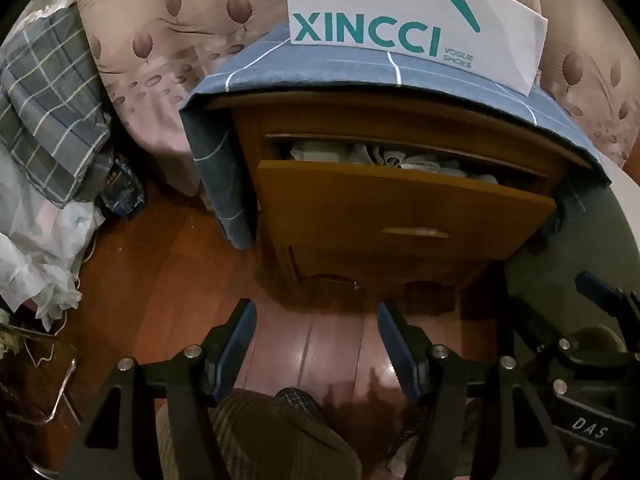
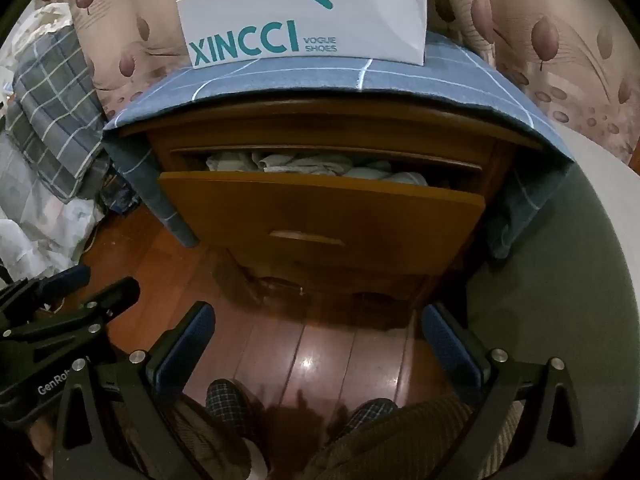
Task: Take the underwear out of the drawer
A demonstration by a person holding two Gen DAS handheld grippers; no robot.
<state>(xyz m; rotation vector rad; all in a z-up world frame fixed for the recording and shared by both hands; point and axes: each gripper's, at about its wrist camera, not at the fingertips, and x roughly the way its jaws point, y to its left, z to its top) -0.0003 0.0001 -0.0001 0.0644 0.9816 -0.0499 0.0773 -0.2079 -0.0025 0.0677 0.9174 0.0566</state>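
A wooden nightstand has its top drawer (image 1: 400,208) (image 2: 320,208) pulled partly out. Pale, crumpled underwear (image 1: 384,158) (image 2: 304,166) fills the gap behind the drawer front. My left gripper (image 1: 317,312) hovers over the floor in front of the nightstand, below the drawer, open with nothing between its blue pads. My right gripper (image 2: 319,314) hangs beside it at about the same distance, open wide and empty. Each gripper shows at the edge of the other's view: the left gripper (image 2: 104,280) and the right gripper's finger (image 1: 600,292).
A blue checked cloth (image 1: 360,68) covers the nightstand top, with a white shoe box (image 1: 400,16) on it. Plaid bedding (image 1: 48,112) and white bags (image 1: 36,248) lie at the left. A grey-green surface (image 2: 560,280) lies to the right. The person's slippered feet (image 2: 228,400) stand on the wooden floor.
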